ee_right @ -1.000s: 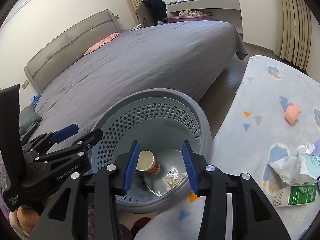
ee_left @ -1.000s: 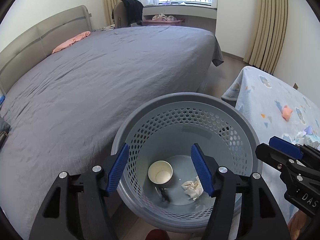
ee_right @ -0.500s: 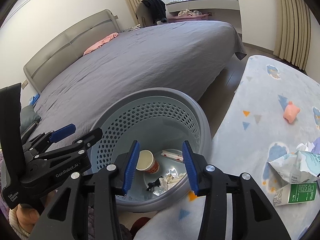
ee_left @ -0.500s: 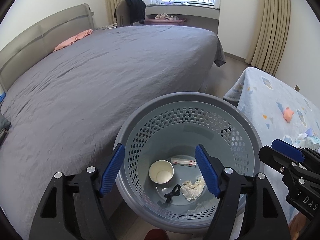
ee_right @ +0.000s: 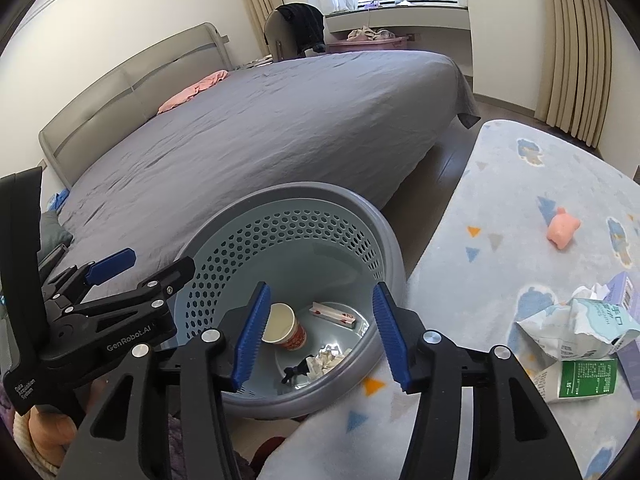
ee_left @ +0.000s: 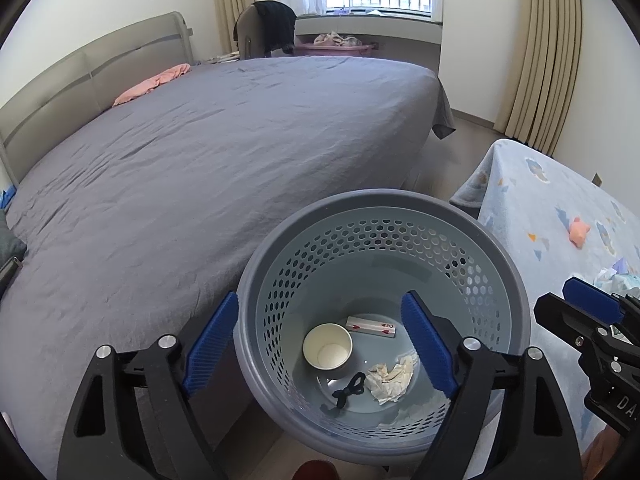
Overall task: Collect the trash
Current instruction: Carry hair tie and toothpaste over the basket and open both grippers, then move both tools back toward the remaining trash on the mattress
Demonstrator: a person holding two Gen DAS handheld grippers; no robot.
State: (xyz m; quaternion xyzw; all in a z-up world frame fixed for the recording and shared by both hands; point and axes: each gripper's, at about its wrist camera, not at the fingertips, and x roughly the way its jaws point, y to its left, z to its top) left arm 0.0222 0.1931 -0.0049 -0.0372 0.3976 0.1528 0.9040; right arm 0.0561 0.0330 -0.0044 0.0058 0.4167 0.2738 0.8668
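Right now the left gripper hangs spread wide and empty over the grey basket, and the right gripper is spread and empty too, just beside it. Down in the basket lie a paper cup, a playing card, a crumpled tissue and a small black tangle, hard to identify. Off to the right, a torn milk carton sits on the patterned blanket, its far edge cut off, well apart from a pink toy. Behind stretches the grey bed.

The basket stands between bed and table.
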